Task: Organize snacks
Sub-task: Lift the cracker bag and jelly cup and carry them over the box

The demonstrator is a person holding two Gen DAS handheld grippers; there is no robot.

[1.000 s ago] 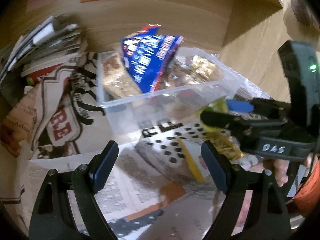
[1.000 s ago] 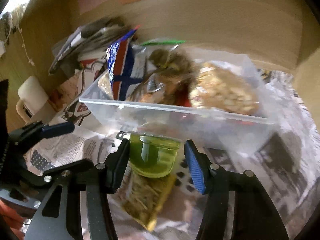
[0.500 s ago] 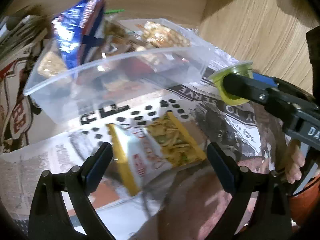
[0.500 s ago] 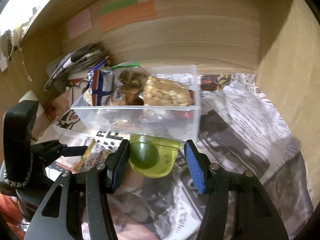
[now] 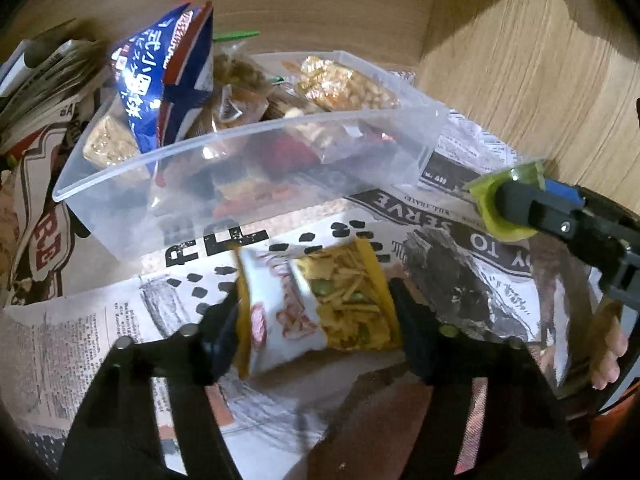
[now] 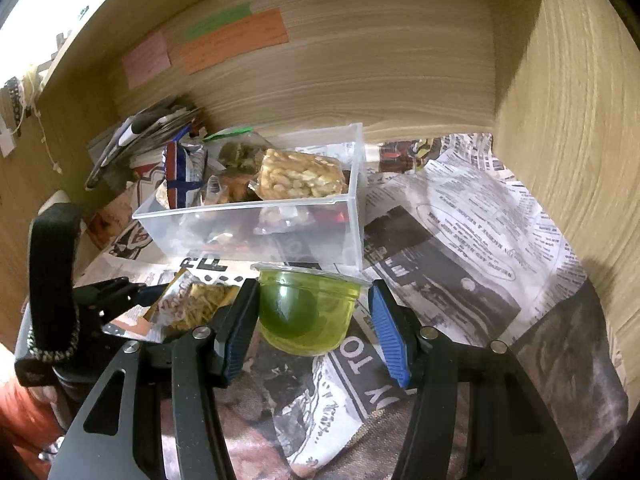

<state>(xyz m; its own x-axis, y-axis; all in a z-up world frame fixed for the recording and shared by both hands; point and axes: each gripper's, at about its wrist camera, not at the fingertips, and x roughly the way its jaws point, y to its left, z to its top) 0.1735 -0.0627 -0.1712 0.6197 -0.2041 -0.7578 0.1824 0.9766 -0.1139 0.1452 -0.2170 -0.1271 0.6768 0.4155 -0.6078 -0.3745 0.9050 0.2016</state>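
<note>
Directly between the fingers of the left gripper sat a yellow packet of fried snack mix, both pads pressed against its sides, clamped on it just above the newspaper. Ahead of that gripper stood a clear plastic tub filled with wrapped snacks, a blue packet sticking up at its far left. Off to its right, the right gripper held a green jelly cup between its blue pads, gripped by its sides, lid upward, just in front of the tub's near wall.
</note>
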